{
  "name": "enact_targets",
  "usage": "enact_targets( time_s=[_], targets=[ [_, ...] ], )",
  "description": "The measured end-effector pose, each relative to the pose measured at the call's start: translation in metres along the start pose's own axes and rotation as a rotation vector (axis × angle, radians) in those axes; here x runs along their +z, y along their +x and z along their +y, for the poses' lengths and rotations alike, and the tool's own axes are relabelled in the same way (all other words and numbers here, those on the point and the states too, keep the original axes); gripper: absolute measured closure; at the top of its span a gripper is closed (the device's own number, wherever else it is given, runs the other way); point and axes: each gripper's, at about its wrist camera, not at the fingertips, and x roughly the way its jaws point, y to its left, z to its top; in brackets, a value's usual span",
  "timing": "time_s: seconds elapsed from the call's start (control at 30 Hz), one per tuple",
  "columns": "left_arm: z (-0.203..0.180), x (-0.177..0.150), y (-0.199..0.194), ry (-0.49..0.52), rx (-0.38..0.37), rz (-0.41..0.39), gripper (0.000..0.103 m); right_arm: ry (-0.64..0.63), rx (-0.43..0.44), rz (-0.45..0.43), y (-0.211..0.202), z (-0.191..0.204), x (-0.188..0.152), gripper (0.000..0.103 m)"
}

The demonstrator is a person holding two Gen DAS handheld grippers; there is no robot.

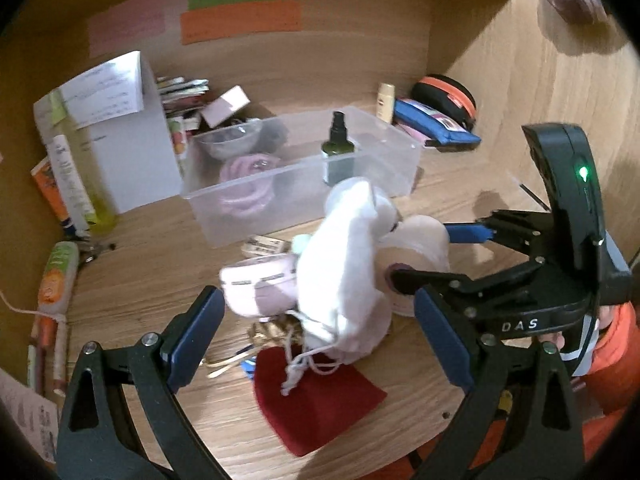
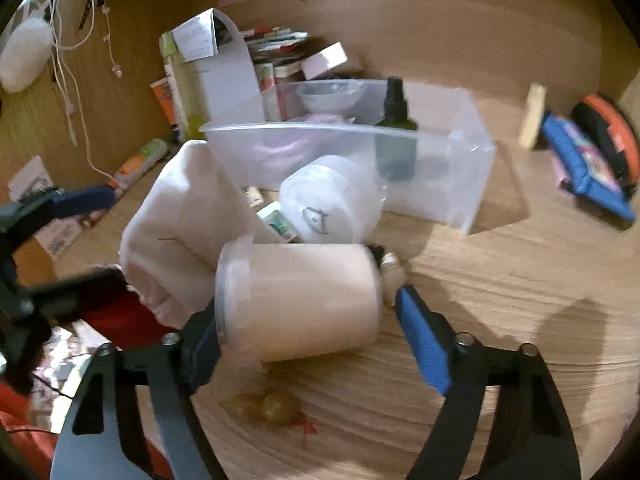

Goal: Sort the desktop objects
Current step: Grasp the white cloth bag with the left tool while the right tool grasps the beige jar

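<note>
A clear plastic bin (image 1: pixel 400 156) (image 2: pixel 472 168) stands on the wooden desk and holds a dark green spray bottle (image 1: pixel 338 152) (image 2: pixel 396 140), a pink coiled item (image 1: pixel 246 184) and a clear bowl (image 1: pixel 232 140). In front of it lies a white drawstring pouch (image 1: pixel 344 276) (image 2: pixel 180 220), a pale pink jar (image 2: pixel 300 300) (image 1: pixel 416 236) on its side and a pink case (image 1: pixel 260 288). My left gripper (image 1: pixel 320 348) is open, just short of the pouch. My right gripper (image 2: pixel 308 328) (image 1: pixel 436 256) is open, its jaws on either side of the jar.
A red cloth (image 1: pixel 316 404) lies near the front edge. Books, a white box (image 1: pixel 120 140) and tubes (image 1: pixel 56 276) crowd the left. A blue pouch (image 1: pixel 436 124) (image 2: pixel 584 168) and an orange-black case (image 1: pixel 448 96) sit at the right. Yellowish beads (image 2: pixel 268 404) lie under the jar.
</note>
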Motion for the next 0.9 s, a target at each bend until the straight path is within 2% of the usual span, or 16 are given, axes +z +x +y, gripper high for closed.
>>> enact_targets(
  time_s=[0.03,0.27,0.43,0.5,0.6,0.73,0.9],
  targets=[
    [-0.002,0.0,0.004,0.005,-0.001,0.009,0.006,0.003,0.017,0.004,0.001,-0.001,0.0,0.039],
    [-0.013,0.004,0.02,0.016,-0.041,0.045,0.006,0.03,0.024,-0.022,-0.011,-0.012,0.001,0.039],
    [-0.018,0.008,0.035,0.015,-0.06,0.076,0.012,0.072,-0.027,-0.037,-0.024,-0.034,-0.001,0.039],
    [-0.021,0.01,0.041,0.016,-0.071,0.095,0.023,0.085,-0.038,-0.055,-0.032,-0.04,-0.001,0.039],
    [-0.024,0.011,0.056,0.004,-0.096,0.145,0.032,0.075,-0.059,-0.079,-0.04,-0.044,0.002,0.039],
    [-0.023,0.012,0.072,-0.006,-0.065,0.175,0.059,0.07,-0.064,-0.1,-0.044,-0.046,0.003,0.039],
    [-0.01,0.014,0.072,-0.066,-0.097,0.176,0.068,0.075,-0.051,-0.106,-0.043,-0.048,0.004,0.039]
  ],
)
